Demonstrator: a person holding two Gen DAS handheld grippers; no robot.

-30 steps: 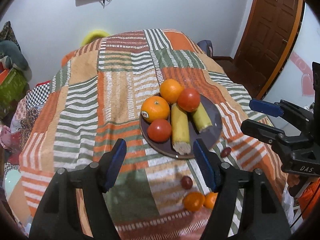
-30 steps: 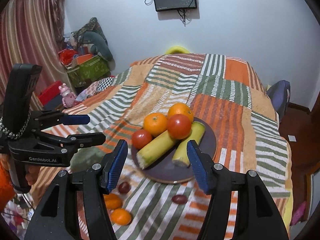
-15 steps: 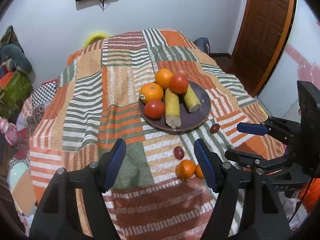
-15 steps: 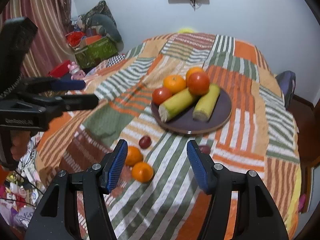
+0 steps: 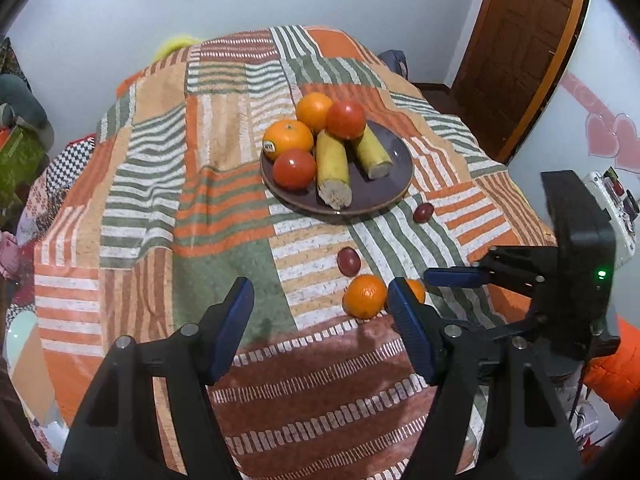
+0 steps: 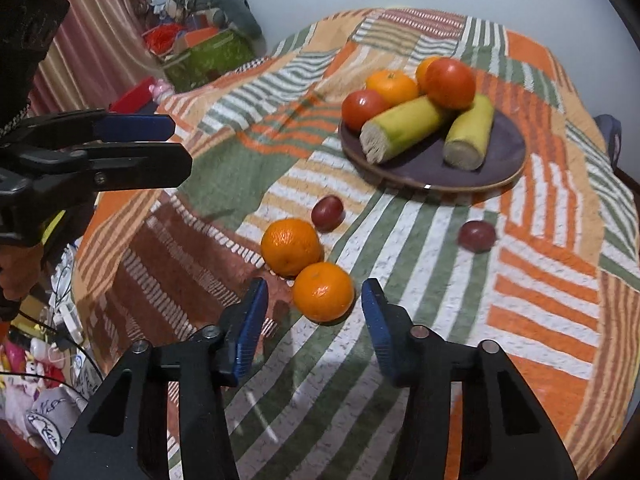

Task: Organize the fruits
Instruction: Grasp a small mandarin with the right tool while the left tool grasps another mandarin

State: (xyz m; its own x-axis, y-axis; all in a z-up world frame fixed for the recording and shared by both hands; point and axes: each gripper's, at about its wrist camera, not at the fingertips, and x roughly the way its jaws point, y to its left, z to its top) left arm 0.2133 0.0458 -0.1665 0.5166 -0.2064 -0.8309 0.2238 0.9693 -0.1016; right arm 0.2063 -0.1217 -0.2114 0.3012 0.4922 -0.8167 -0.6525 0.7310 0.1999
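Plate was dark purple, round, and held two oranges, two tomatoes and two corn cobs in pale husks, lying flat (upper tomato sat atop the cobs). Off the plate on the cloth: two touching mandarins, two dark red plums well apart.

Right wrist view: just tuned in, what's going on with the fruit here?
A person is sorting fruit on a patchwork-covered table with two handheld grippers. The right gripper is open and lined up on the nearest orange, not yet gripping it. A second orange touches it, and two dark plums lie loose on the cloth. The plate already holds two oranges, two tomatoes and two corn pieces. The left gripper is open and empty, off to the side.
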